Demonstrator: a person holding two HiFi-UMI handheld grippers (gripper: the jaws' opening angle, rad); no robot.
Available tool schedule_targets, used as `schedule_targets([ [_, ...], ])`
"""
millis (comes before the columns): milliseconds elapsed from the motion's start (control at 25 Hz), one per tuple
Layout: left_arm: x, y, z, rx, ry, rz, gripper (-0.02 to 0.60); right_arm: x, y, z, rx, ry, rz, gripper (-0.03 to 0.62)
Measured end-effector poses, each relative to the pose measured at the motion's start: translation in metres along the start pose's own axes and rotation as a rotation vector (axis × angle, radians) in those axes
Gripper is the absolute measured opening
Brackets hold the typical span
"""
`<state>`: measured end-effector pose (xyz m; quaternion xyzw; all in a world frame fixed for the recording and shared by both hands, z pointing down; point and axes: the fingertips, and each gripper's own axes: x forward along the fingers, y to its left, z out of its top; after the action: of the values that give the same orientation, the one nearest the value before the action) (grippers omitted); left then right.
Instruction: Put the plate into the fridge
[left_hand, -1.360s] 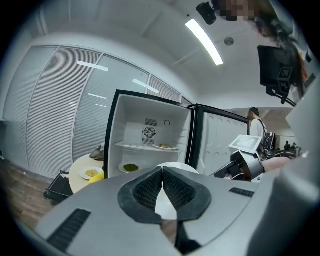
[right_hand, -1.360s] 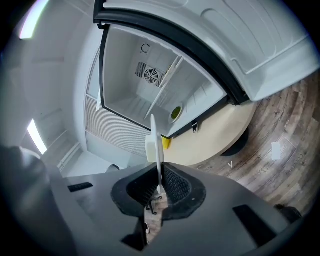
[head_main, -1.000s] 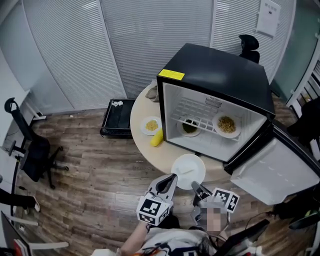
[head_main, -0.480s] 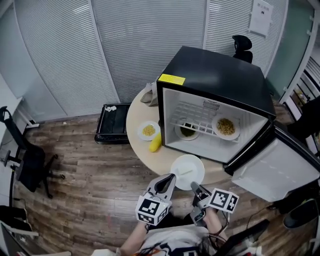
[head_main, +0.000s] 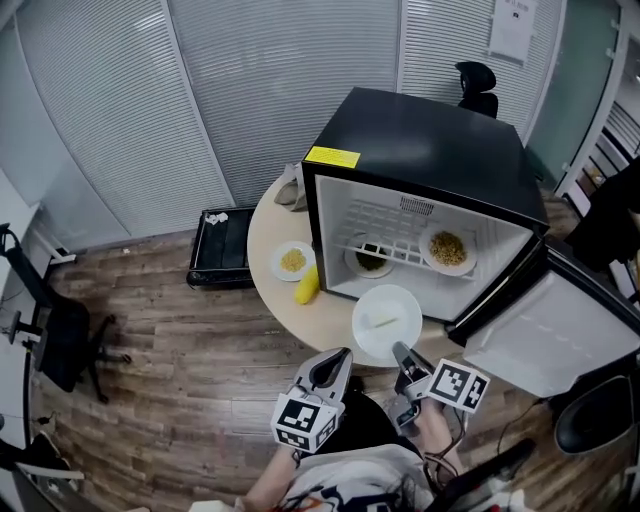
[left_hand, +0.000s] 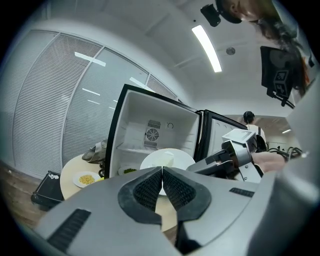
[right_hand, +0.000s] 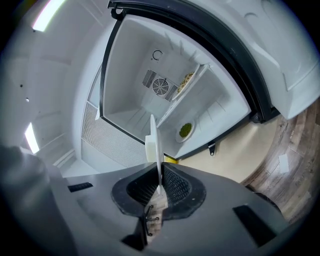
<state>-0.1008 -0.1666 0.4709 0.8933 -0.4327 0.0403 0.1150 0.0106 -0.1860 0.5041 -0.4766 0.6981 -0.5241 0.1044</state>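
A white plate (head_main: 386, 322) with a pale slice of food on it hangs above the round table's front edge, just before the open black fridge (head_main: 430, 150). My right gripper (head_main: 402, 355) is shut on its near rim. In the right gripper view the plate (right_hand: 156, 145) shows edge-on between the pads, facing the fridge's lower compartment. My left gripper (head_main: 343, 356) is shut with nothing in it, left of the plate and apart from it. Its own view shows the plate (left_hand: 167, 159) beyond the closed jaws. The wire shelf holds a green dish (head_main: 370, 258) and a noodle dish (head_main: 447, 247).
The fridge door (head_main: 540, 335) stands wide open at the right. On the table (head_main: 300, 315) left of the fridge lie a small plate of yellow food (head_main: 293, 261), a yellow cob (head_main: 307, 285) and a cloth (head_main: 292, 190). A black case (head_main: 220, 243) sits on the floor.
My right gripper has carried the plate up and forward, from over the table's edge toward the fridge opening. The left gripper has stayed in place.
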Motion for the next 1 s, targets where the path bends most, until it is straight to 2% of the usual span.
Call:
schedule_targets([
  [240, 0.011, 0.010, 0.004, 0.009, 0.005, 0.007, 0.014, 0.021, 0.014, 0.032, -0.019, -0.041, 0.034, 0.025],
  [480, 0.026, 0.026, 0.012, 0.023, -0.001, 0.017, 0.014, 0.043, 0.017, 0.055, -0.022, -0.058, 0.029, 0.025],
  [1000, 0.057, 0.040, 0.019, 0.030, 0.010, -0.003, 0.014, 0.088, 0.020, 0.101, 0.008, -0.091, 0.059, 0.026],
])
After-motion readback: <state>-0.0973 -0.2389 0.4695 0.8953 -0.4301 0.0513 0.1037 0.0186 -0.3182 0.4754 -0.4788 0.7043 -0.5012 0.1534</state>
